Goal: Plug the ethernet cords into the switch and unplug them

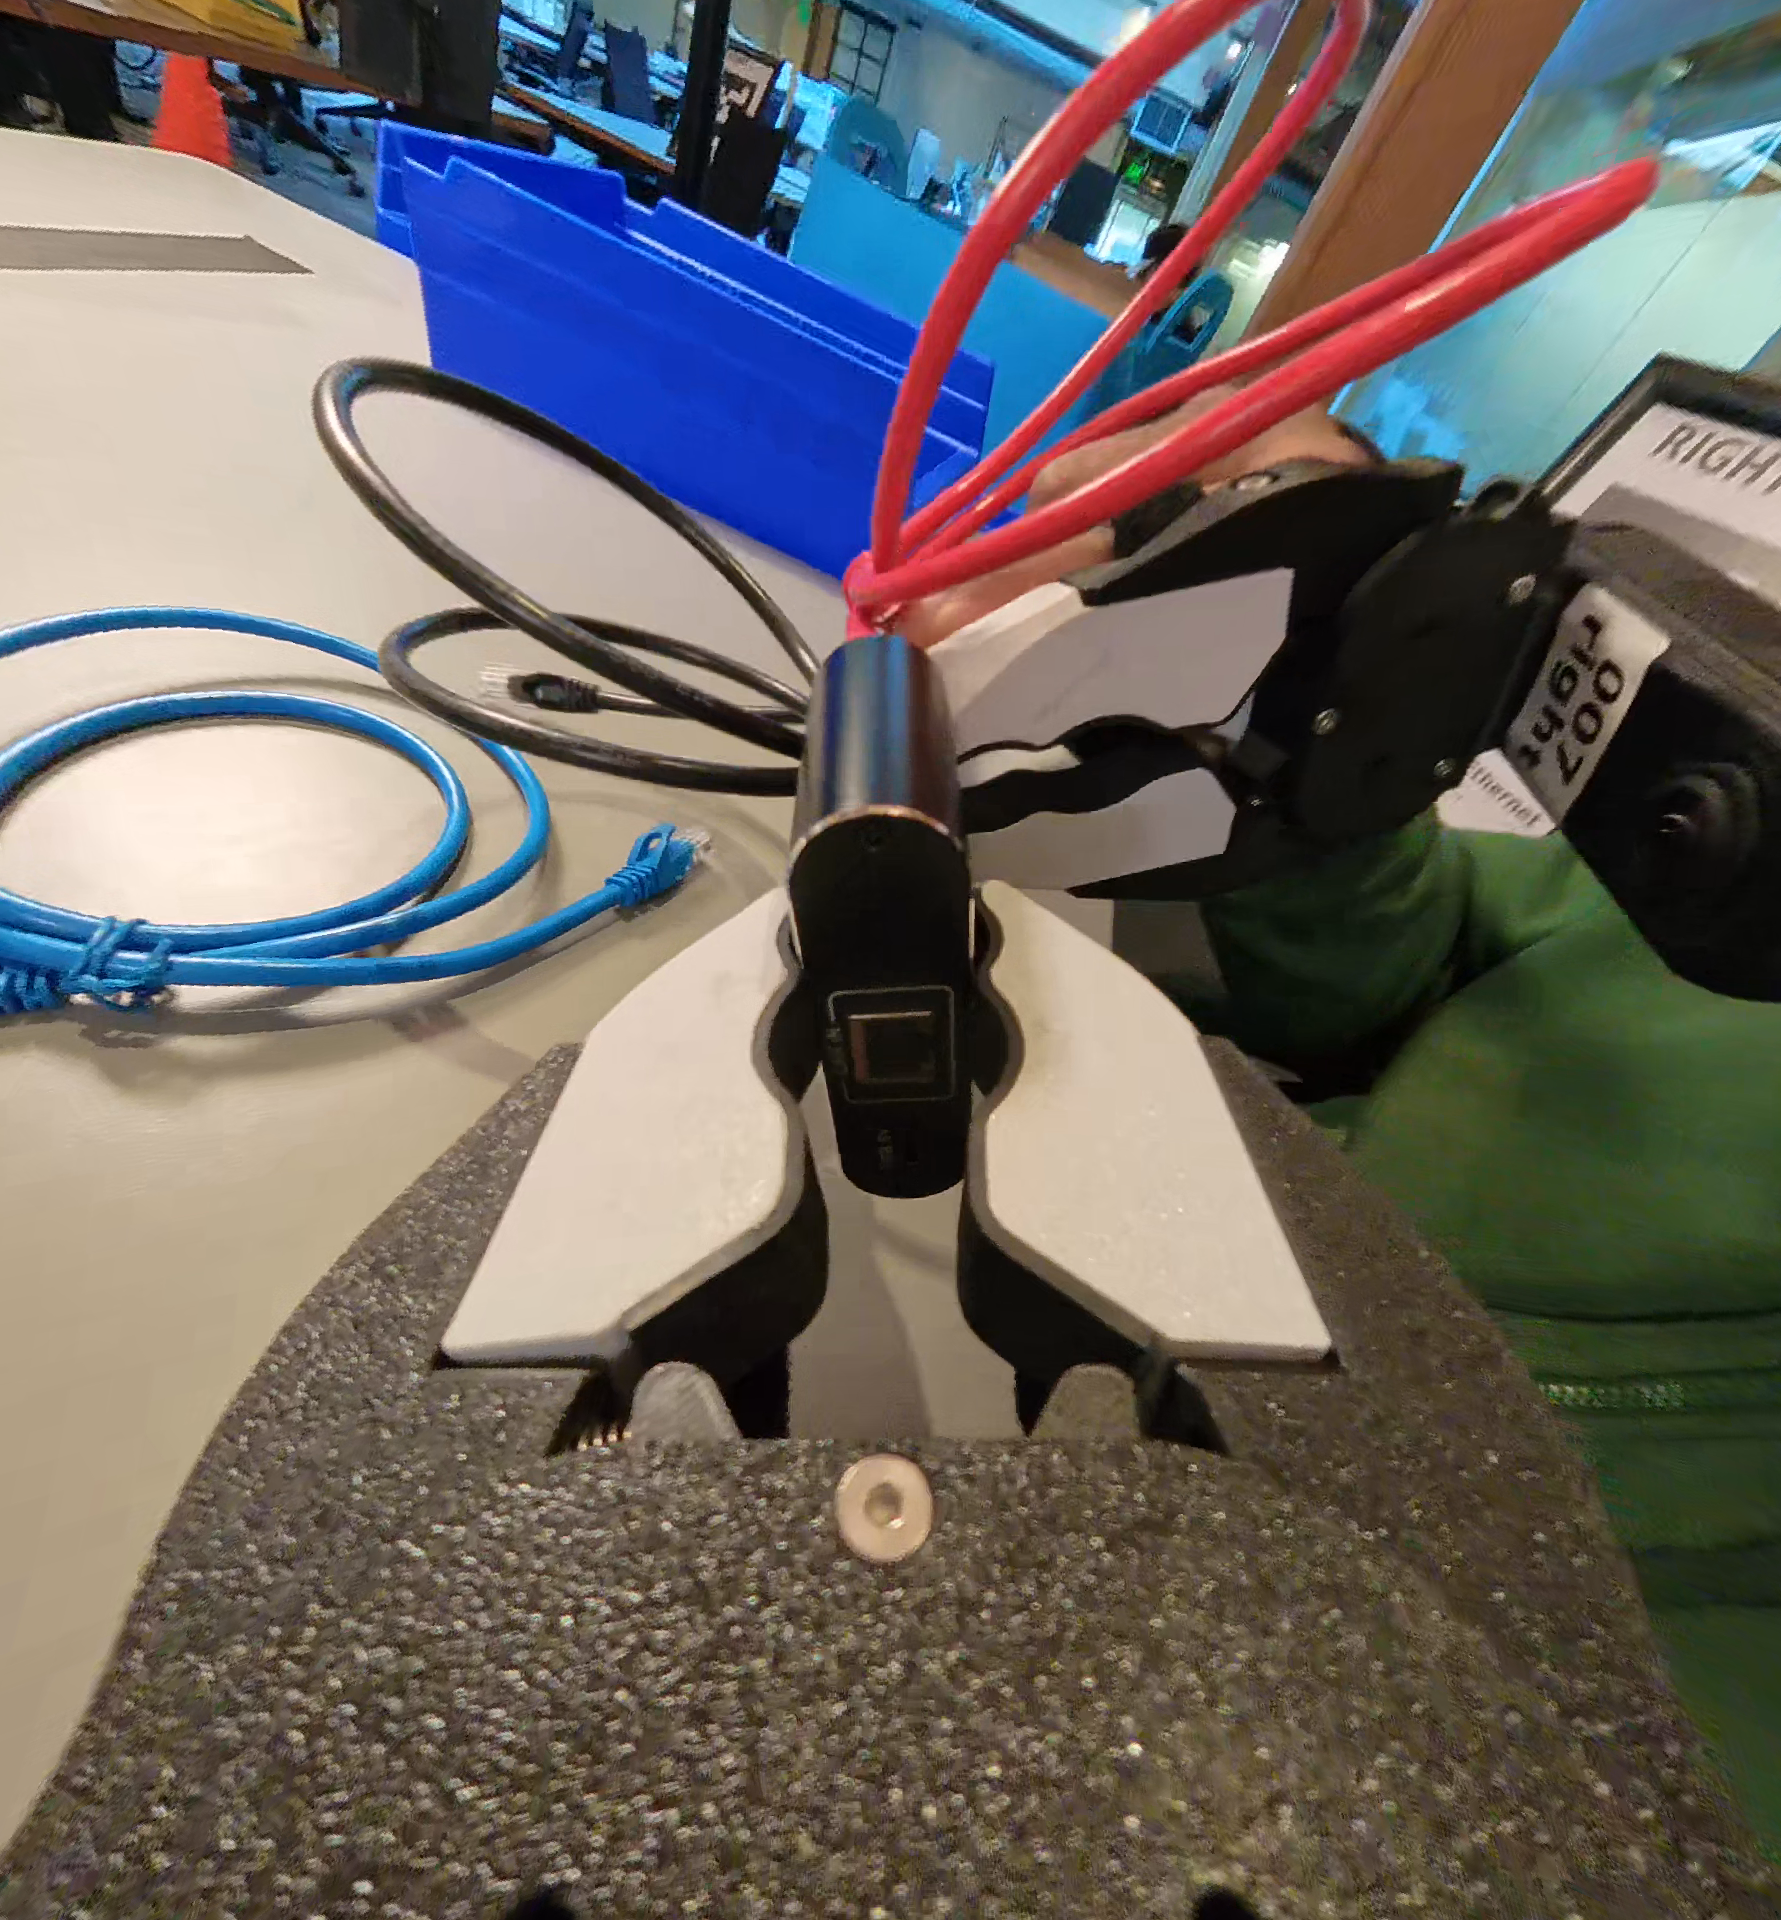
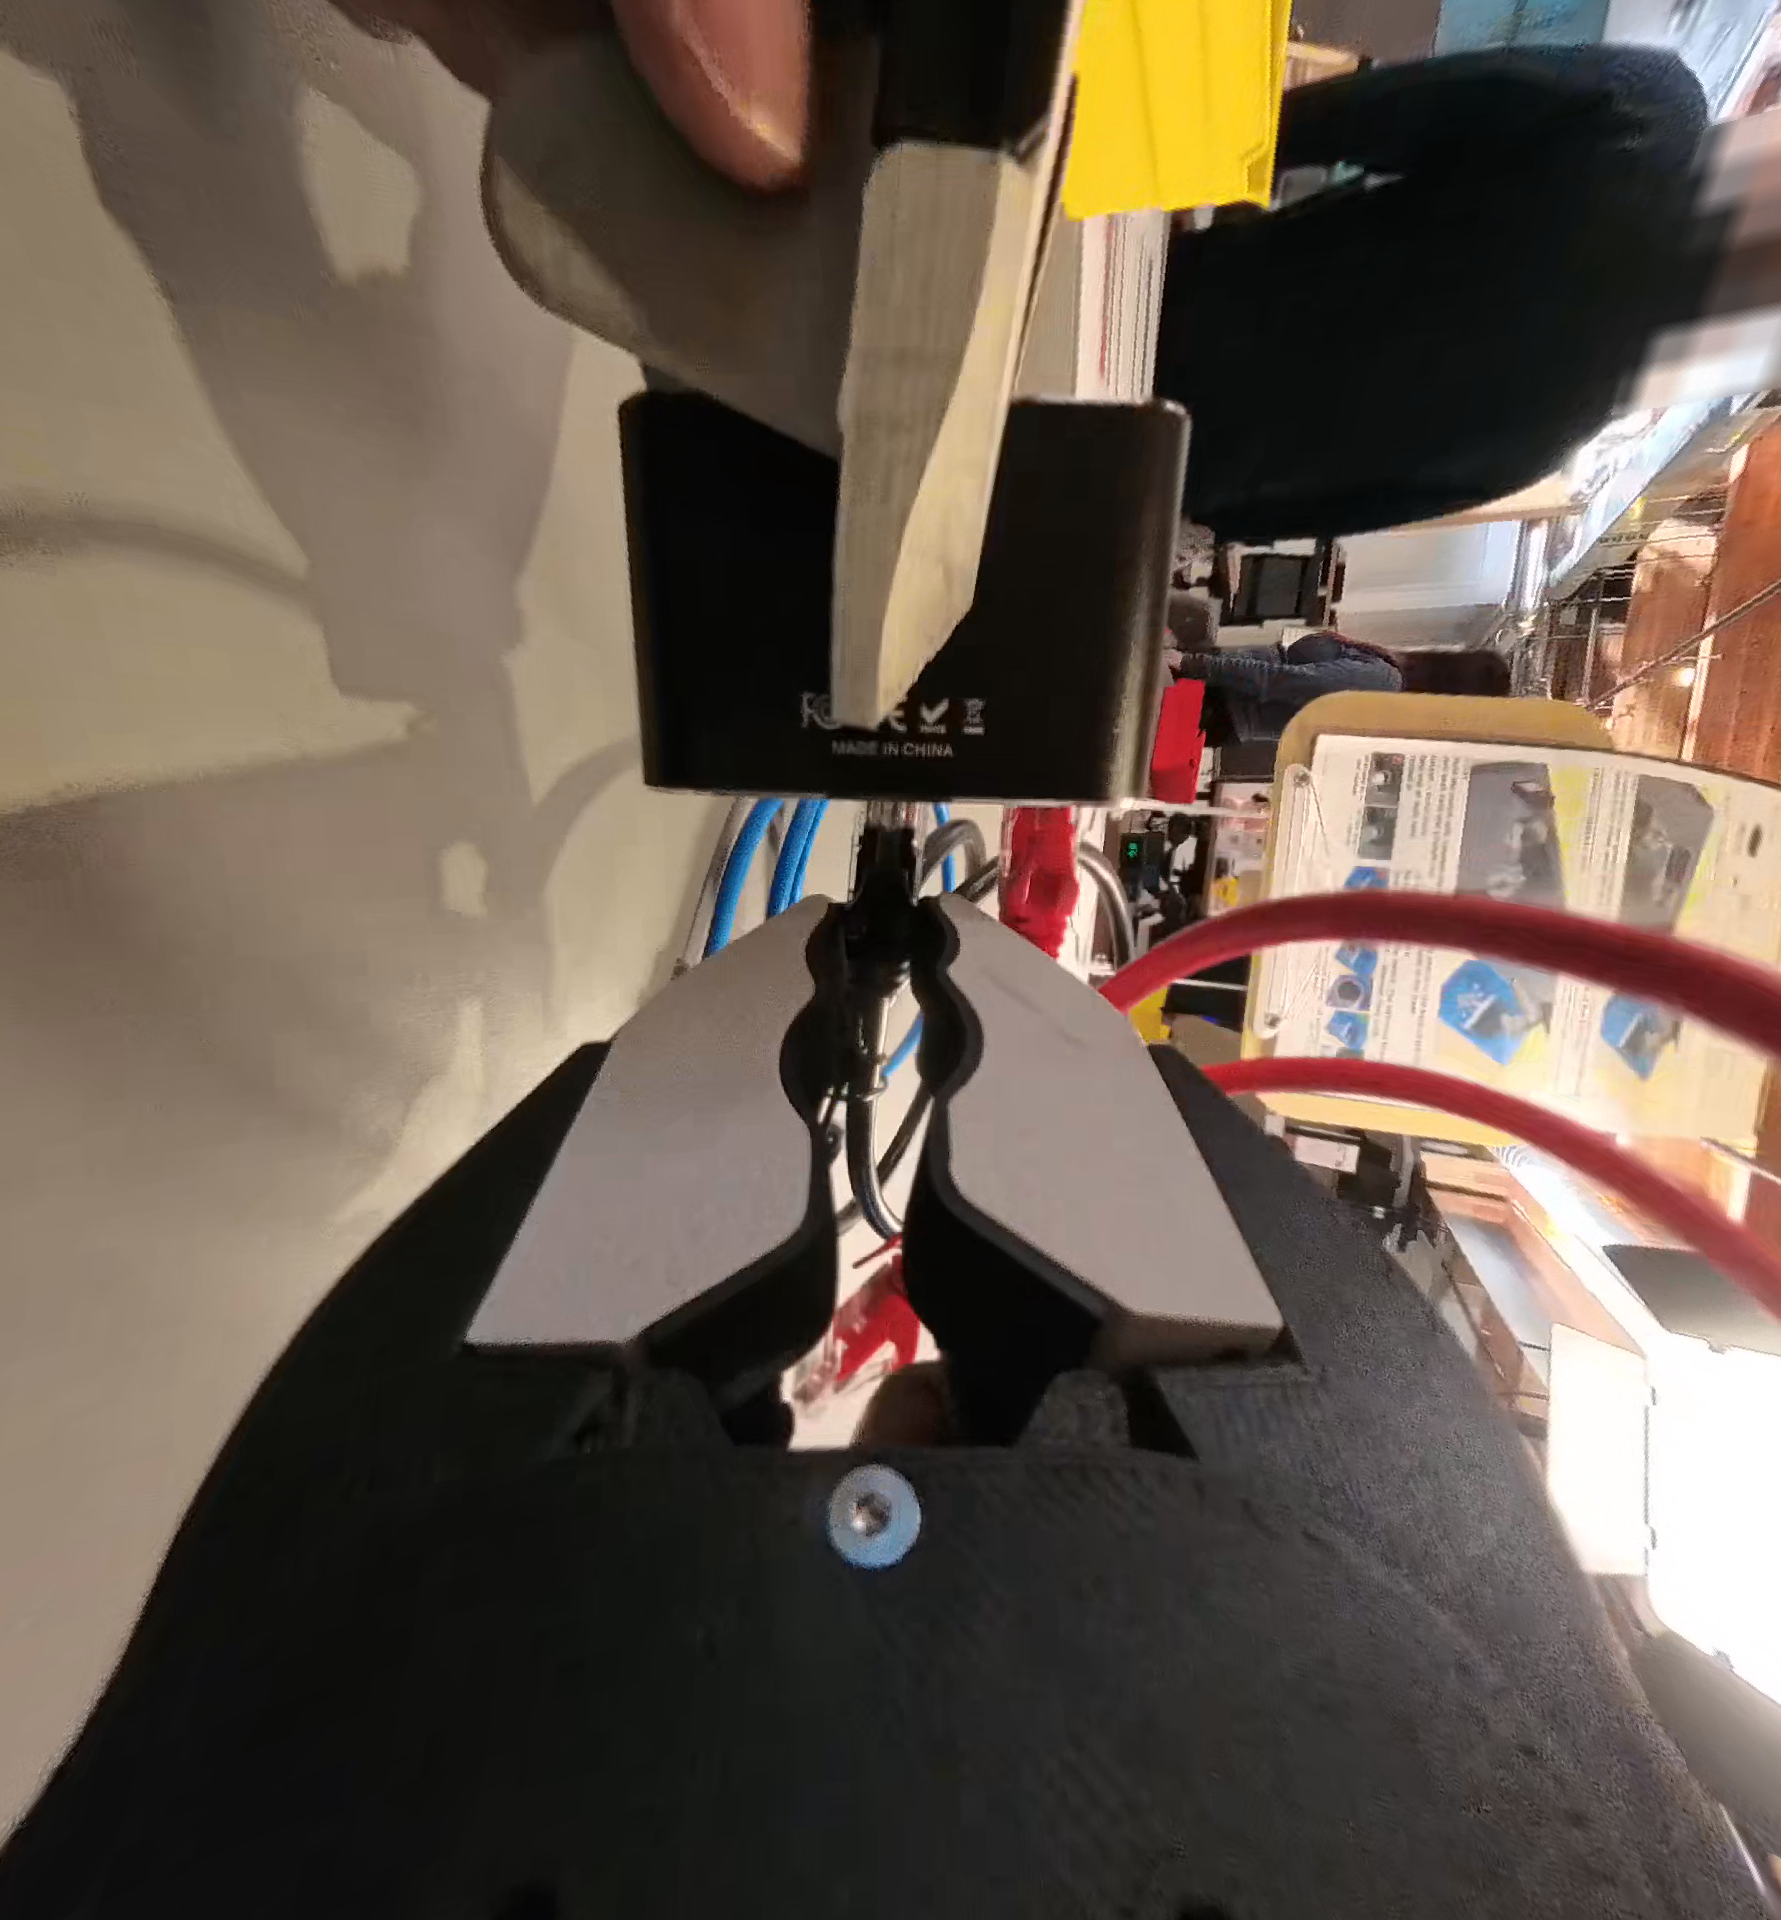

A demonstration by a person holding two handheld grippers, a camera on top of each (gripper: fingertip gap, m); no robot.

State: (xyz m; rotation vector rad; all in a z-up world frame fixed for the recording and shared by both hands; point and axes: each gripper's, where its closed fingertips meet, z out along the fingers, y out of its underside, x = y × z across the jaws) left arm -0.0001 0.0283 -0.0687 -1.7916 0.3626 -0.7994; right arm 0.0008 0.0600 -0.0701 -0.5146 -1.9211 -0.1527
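- A blue ethernet cord (image 1: 242, 831) lies coiled on the grey desk (image 1: 138, 468) at the far left of the left wrist view, its plug (image 1: 657, 857) free on the desk.
- A black ethernet cord (image 1: 512, 582) loops beside it; one plug (image 1: 548, 691) rests loose on the desk.
- A blue plastic bin (image 1: 678, 343) stands behind the cords.
- The left tool (image 1: 881, 956) is closed on the black switch (image 1: 881, 997), held off the desk with an open port (image 1: 891, 1049) facing the camera.
- A red ethernet cord (image 1: 969, 312) arches up from the switch's far end.
- The right tool (image 1: 990, 717) comes in from the right of that view, its fingers at the switch's far side, with a green sleeve (image 1: 1540, 1143) below.
- In the right wrist view the right tool (image 2: 881, 925) is narrow, pinching a black plug (image 2: 881, 883) right at the switch (image 2: 740, 623) edge; whether it is fully seated I cannot tell.
- A red plug (image 2: 1040, 873) sits just beside it at the switch.
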